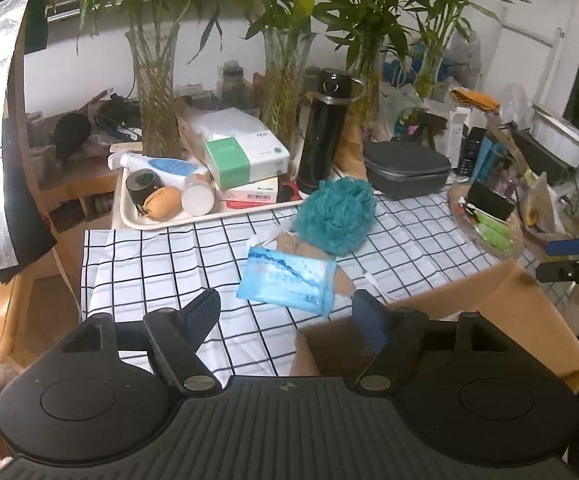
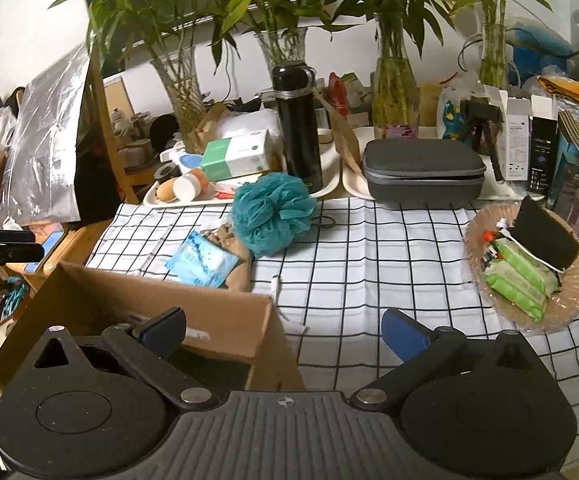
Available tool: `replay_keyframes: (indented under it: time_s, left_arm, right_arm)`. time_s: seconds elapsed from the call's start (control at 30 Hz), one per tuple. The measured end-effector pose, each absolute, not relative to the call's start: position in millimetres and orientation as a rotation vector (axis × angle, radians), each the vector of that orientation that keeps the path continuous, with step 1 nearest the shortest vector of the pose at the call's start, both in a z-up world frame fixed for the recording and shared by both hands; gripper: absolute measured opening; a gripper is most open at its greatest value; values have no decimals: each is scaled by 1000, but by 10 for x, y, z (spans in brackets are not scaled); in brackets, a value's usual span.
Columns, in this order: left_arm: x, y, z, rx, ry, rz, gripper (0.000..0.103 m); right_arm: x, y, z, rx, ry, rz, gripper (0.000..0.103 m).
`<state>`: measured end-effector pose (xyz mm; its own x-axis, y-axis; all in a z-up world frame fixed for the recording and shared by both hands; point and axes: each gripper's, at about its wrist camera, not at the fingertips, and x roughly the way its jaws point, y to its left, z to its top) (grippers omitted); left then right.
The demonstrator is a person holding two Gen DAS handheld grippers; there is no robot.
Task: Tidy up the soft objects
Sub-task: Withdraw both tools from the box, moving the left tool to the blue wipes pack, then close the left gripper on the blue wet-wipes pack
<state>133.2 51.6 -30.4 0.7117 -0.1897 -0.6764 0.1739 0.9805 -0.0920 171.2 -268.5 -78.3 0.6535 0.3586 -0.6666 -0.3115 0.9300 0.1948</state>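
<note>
The left gripper (image 1: 287,314) is wide open and holds nothing; it hangs above the tabletop covered with a white cloth with black grid lines (image 1: 161,264). Straight ahead of it, just beyond its fingertips, lies a flat light-blue plastic pack of tissues (image 1: 287,280), which rests partly on a brown paper piece. Further ahead and a little to the right sits a teal mesh bath sponge (image 1: 335,216), touching that brown paper. Below its right finger is the open brown cardboard box (image 1: 521,312).

The right gripper (image 2: 285,330) is also wide open and empty. Its left finger hangs over the open cardboard box (image 2: 161,300), and its right finger is over the grid cloth (image 2: 389,264). Ahead and to the left, just behind the far wall of the box, lies the blue tissue pack (image 2: 201,260), and the teal sponge (image 2: 273,212) is behind it. Far to the right stands a round transparent brownish plate (image 2: 569,300) with green packs (image 2: 521,280) on it. Behind the sponge a tall black thermos bottle (image 2: 297,128) stands upright.
</note>
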Motion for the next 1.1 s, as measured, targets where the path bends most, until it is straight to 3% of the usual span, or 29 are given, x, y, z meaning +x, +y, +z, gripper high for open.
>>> replay_keyframes:
  time_s: [1.1]
  left_arm:
    - [2514, 778, -991, -104, 891, -287, 72]
  right_arm:
    - [2675, -2829, -1113, 90, 722, 303, 103]
